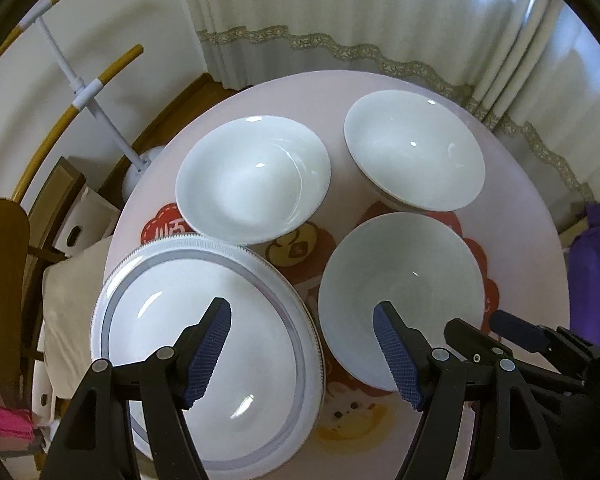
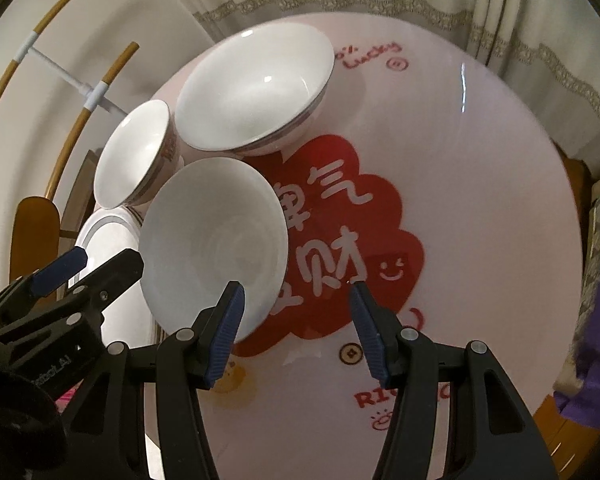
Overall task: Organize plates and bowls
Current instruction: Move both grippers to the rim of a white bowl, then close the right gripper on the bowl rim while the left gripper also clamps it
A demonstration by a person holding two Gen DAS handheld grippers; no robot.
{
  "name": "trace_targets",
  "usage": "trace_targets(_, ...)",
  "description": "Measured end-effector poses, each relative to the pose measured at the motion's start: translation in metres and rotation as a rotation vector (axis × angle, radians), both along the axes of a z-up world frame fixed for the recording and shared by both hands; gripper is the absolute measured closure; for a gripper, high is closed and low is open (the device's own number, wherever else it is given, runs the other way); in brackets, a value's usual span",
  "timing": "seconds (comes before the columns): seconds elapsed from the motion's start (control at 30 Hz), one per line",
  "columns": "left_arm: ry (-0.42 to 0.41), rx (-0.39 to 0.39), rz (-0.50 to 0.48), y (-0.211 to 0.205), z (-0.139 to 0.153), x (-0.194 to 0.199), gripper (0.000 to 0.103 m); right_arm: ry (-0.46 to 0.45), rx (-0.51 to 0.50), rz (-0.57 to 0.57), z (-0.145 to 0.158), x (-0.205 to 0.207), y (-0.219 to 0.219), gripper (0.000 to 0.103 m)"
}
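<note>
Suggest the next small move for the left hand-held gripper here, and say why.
Probably lower the left hand-held gripper toward the near rim of the large plate just below it. It is open and holds nothing, and all three bowls sit apart on the table, unstacked. The right hand-held gripper is open too.

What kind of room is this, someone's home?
Probably a home dining area: a round table with a cartoon-printed cover holds white bowls and a plate, with lace-trimmed curtains and a wooden chair beside it.
</note>
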State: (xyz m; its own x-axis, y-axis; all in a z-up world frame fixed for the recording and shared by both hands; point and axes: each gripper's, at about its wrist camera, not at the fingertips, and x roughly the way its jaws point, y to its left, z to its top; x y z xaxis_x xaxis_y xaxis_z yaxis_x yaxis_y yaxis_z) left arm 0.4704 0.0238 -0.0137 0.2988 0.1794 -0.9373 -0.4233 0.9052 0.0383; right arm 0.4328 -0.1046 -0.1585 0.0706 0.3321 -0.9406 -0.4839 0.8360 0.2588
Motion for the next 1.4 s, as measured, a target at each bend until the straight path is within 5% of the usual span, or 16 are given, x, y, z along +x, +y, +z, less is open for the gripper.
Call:
trace_targets(0.43, 0.047, -0.033, -0.141, 0.011, -0.031, 0.039, 0.036, 0.065, 0.027, -0.049, -0.008, 0.005, 0.002, 0.094)
trace_targets(0.67, 0.075, -0.060, -0.201, 0.018, -0.046, 0.056, 0.051, 0.102, 0.049, -0.115, -0.014, 0.009, -0.012, 0.094)
trace_targets(0.97, 0.113, -0.144, -0.263, 0.019, -0.066, 0.072, 0.096, 0.122, 0.078, -0.143, -0.018, 0.012, -0.021, 0.095)
trace_targets(1.4, 0.003, -0.138, -0.283, 0.012, -0.040, 0.062, 0.099, 0.093, 0.073, -0.121, 0.009, 0.011, -0.028, 0.095)
